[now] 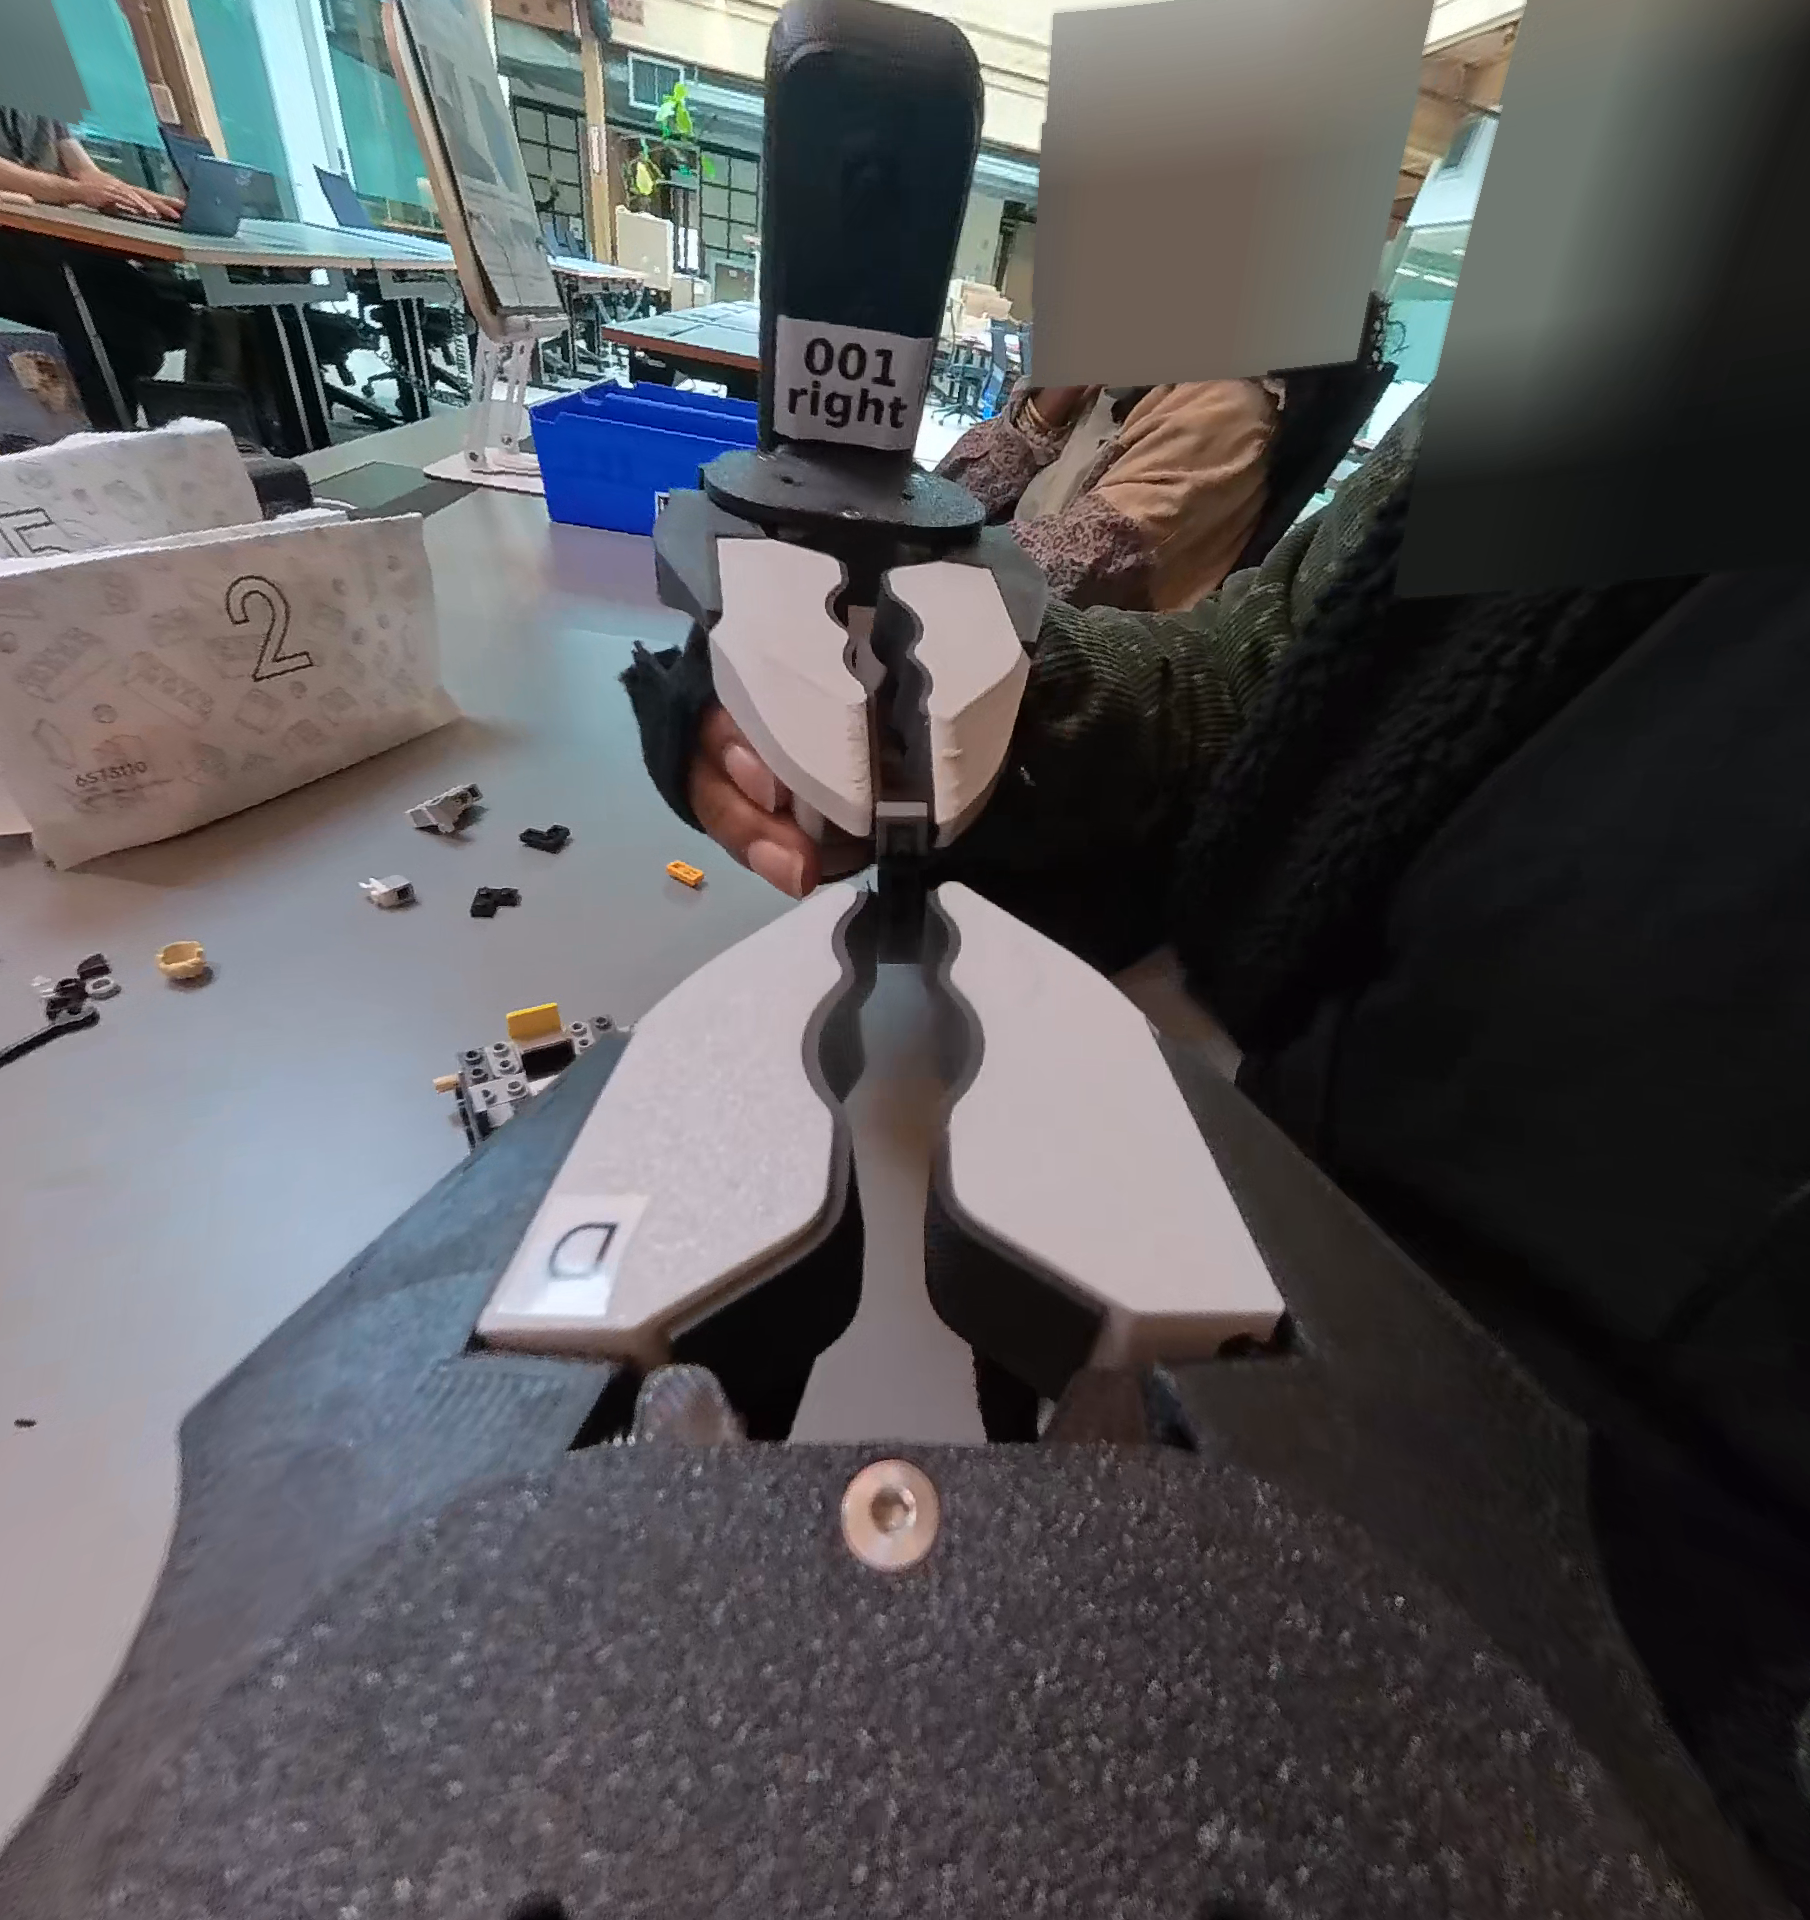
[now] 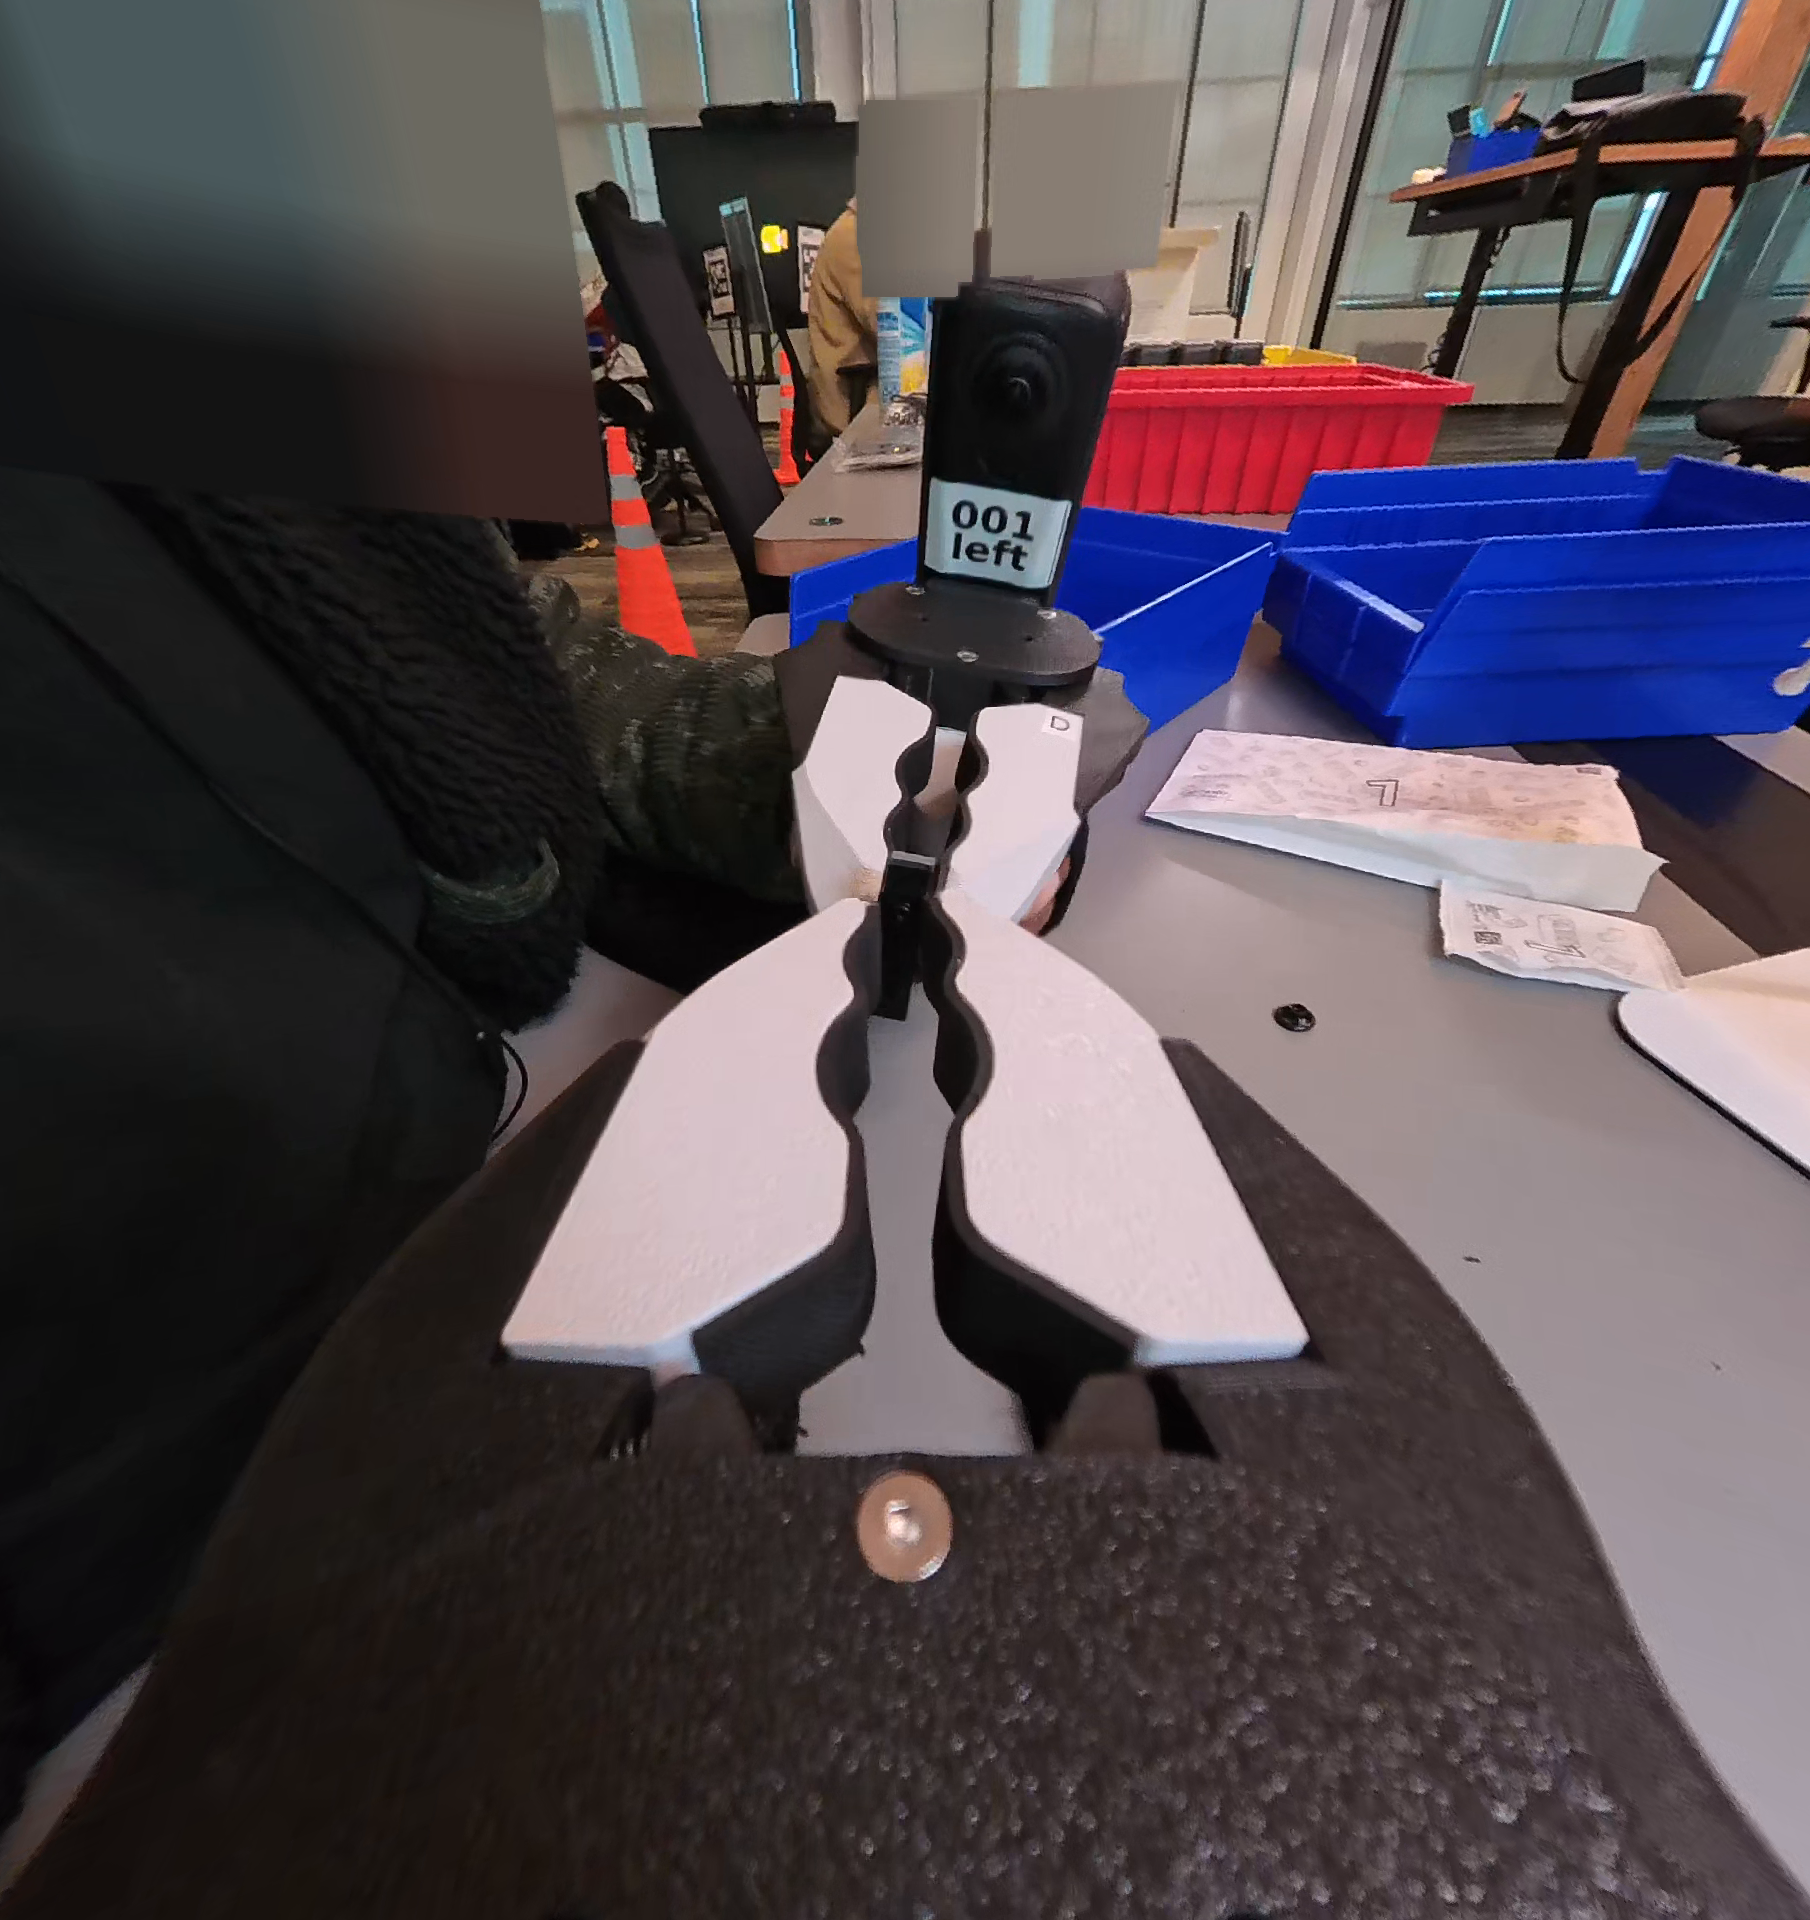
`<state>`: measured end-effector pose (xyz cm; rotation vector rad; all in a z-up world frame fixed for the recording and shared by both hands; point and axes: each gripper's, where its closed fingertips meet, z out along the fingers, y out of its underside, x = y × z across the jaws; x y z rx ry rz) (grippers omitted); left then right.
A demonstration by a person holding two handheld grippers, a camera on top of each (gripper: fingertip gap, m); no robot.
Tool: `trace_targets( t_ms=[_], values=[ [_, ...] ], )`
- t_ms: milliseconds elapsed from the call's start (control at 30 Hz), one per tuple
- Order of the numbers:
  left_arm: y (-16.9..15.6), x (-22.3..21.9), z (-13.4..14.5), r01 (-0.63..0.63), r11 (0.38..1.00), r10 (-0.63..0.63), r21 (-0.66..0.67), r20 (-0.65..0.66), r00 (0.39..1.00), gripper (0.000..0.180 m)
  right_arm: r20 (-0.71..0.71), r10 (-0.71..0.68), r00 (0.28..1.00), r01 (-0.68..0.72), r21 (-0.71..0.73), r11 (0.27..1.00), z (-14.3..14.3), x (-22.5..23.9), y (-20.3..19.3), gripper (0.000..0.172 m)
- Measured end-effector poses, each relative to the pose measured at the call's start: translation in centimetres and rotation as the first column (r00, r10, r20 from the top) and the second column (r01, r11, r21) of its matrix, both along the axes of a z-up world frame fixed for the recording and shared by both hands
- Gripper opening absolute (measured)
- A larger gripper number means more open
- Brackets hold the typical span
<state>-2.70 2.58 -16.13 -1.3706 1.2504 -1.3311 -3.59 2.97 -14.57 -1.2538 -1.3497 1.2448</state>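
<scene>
Grey table (image 1: 257, 1195), loose bricks at 9 o'clock. Left gripper (image 1: 896, 914) and right gripper (image 2: 906, 914) meet nose to nose, both pinching one slim black brick piece (image 1: 899, 883); I'd keep them level, squeeze steady.

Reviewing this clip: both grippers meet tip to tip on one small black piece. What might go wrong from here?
1. The black piece is pinched only at the fingertips of the left gripper and right gripper; a slight twist may pop it loose.
2. If dropped, it could get lost among the loose black bricks on the table.
3. The small brick assembly sits beside the left gripper and may get bumped.
</scene>
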Motion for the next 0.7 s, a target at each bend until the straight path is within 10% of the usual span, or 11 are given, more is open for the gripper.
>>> trace_targets(
  t_ms=[700],
  values=[
    [0.28,0.02,-0.27,-0.023,1.000,0.023,0.007,-0.020,1.000,0.008,0.023,-0.030,0.999,0.030,0.017,0.999,-0.24,-0.28,0.24,0.008]
  ],
)
